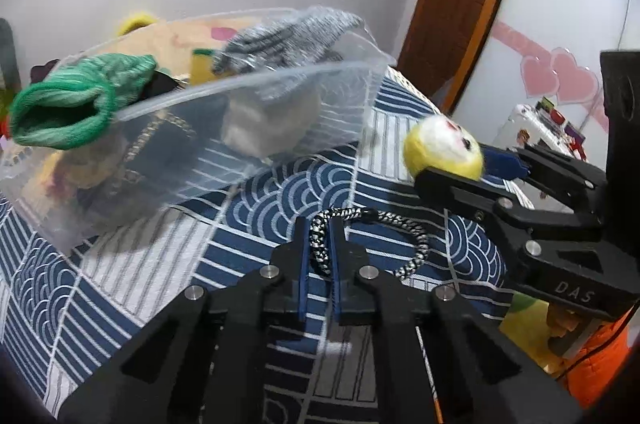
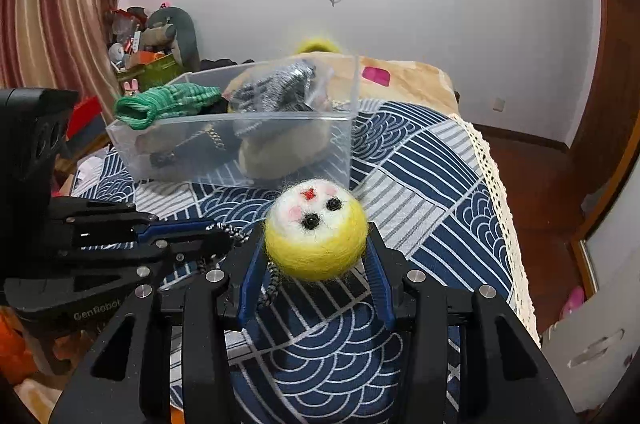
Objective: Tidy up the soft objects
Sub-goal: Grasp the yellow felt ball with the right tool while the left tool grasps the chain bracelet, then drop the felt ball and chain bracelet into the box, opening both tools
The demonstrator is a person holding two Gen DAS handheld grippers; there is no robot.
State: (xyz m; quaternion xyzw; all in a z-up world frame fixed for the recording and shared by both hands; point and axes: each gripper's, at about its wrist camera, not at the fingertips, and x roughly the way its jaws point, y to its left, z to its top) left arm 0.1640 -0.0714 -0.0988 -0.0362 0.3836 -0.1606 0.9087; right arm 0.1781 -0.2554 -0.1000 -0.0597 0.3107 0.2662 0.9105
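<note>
My left gripper (image 1: 320, 224) is shut on a black-and-white braided cord (image 1: 414, 252) that loops to the right over the blue patterned bedspread (image 1: 276, 192). My right gripper (image 2: 316, 244) is shut on a yellow felt ball with a white face (image 2: 316, 232), held just above the bedspread. The ball (image 1: 442, 148) and the right gripper (image 1: 452, 164) also show at the right of the left wrist view. A clear plastic bin (image 2: 280, 160) stands behind, holding a green knit piece (image 2: 168, 100) draped over its rim, a grey knit piece (image 2: 276, 88) and other soft things. The left gripper (image 2: 224, 234) lies left of the ball.
The bed's lace-trimmed edge (image 2: 492, 160) drops to a wooden floor (image 2: 532, 184) on the right. A beige blanket (image 2: 404, 80) covers the far end. Cluttered toys and boxes (image 2: 148, 56) sit beyond the bin at the left. A wooden door (image 1: 452, 4) is at the back.
</note>
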